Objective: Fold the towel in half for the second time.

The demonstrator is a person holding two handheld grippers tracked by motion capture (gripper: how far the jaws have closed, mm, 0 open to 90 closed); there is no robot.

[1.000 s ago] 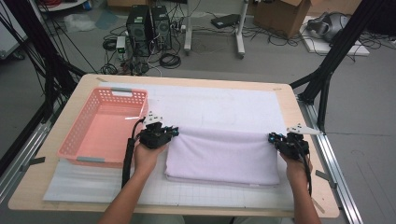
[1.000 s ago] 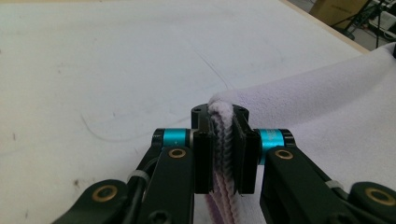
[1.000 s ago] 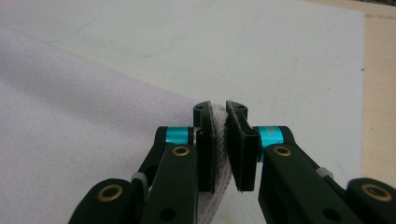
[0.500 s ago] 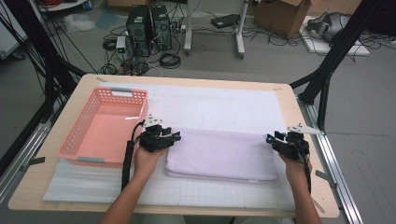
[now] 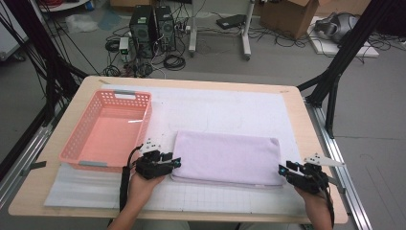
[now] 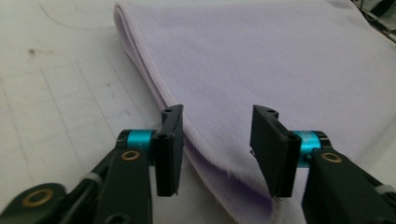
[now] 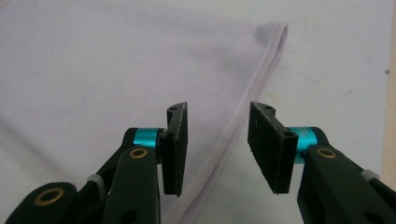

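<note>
**Inspector A:** High view first. What lies on the bench (image 5: 306, 124)?

**Inspector B:** A folded lilac towel (image 5: 227, 155) lies flat on the white mat (image 5: 230, 108), toward the near edge and right of centre. A pink basket (image 5: 109, 130) stands to its left, apart from it, with nothing visible inside. The left gripper (image 5: 168, 163) sits at the towel's near left corner, held in the person's left hand (image 5: 141, 184). The right gripper (image 5: 283, 169) sits at the near right corner, held in the right hand (image 5: 316, 203). Whether either touches the cloth cannot be told from this height.

**Inspector A:** And the left gripper view?

**Inspector B:** The left gripper (image 6: 217, 140) has its fingers (image 6: 170, 149) spread, with a clear gap between the pads. The towel (image 6: 261, 60) runs up and away from them; its folded edge, showing several layers, passes between the two fingers. The left one stands just beside that edge over the mat (image 6: 60, 102); the right one is over the cloth. Nothing is pinched.

**Inspector A:** Right gripper view?

**Inspector B:** The same condition. The right gripper (image 7: 217, 140) has its fingers (image 7: 270, 147) spread apart. The towel (image 7: 102, 74) fills the left and upper part, and its seamed edge runs diagonally down between the fingers. The left one is over the cloth, the right one over bare mat (image 7: 336, 70). The towel's far corner lies at upper right, flat. No cloth is gripped.
</note>
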